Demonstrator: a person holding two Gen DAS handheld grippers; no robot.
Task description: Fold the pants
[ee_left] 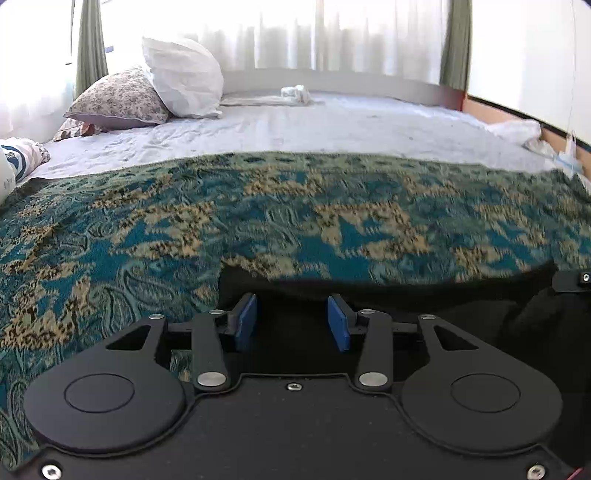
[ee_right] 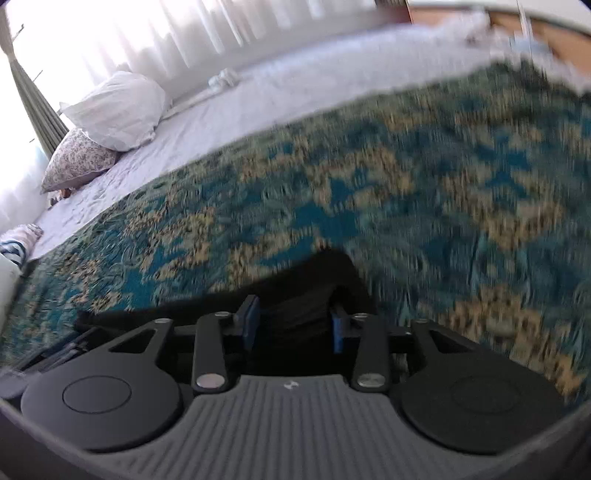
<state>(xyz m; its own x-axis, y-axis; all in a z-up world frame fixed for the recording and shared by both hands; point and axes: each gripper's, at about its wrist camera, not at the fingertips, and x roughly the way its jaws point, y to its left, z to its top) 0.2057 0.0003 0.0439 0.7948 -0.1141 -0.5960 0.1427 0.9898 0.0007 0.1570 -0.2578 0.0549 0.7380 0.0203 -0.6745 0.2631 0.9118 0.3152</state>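
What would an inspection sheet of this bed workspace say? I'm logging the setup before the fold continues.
Surface: teal patterned bedspread over a white sheet.
Job's things: black pants at the near edge.
Clutter: white pillow, floral pillow, bunched white cloth.
Grippers: left gripper open over the pants; right gripper has dark fabric between its pads, grip unclear.
Cables: nothing seen.
Surroundings: bright curtained window.

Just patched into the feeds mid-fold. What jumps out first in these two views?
The teal-and-gold patterned blanket fills the middle of both views, spread over the bed's pale sheet. Low in front, the black pants lie dark against it: a bunched fold sits between the right gripper jaws, while the left gripper stands over the black cloth with a gap between its blue pads. Far left, a white pillow leans on a floral one.
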